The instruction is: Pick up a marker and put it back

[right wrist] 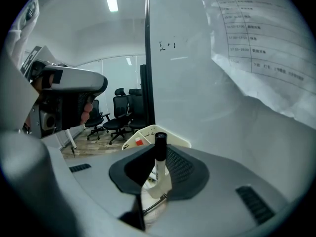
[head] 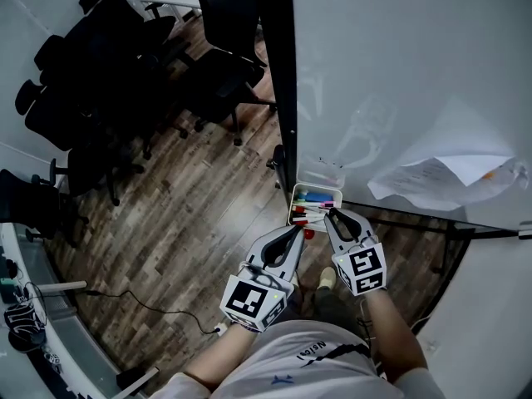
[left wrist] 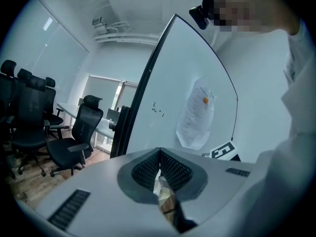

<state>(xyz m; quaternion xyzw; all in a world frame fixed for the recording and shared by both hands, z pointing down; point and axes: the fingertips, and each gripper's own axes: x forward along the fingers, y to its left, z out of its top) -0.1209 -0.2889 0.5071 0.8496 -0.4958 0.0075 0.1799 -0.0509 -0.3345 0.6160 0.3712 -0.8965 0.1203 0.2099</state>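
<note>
A white marker tray (head: 332, 194) with several coloured markers hangs at the lower edge of the whiteboard (head: 399, 65). My right gripper (head: 332, 215) reaches the tray's front. In the right gripper view, the right gripper (right wrist: 157, 163) is shut on a white marker with a black cap (right wrist: 160, 144), which stands upright between the pads. The tray (right wrist: 144, 133) shows just behind it. My left gripper (head: 297, 230) hovers just left of the tray, near a red cap (head: 308, 233). In the left gripper view, the left gripper (left wrist: 159, 154) has its jaws closed together with nothing held.
A crumpled paper sheet (head: 453, 171) hangs on the whiteboard at the right. The board's black frame post (head: 281, 73) runs down to the tray. Black office chairs (head: 108, 65) crowd the wooden floor (head: 191, 223) at the left. A cable (head: 158, 306) lies on the floor.
</note>
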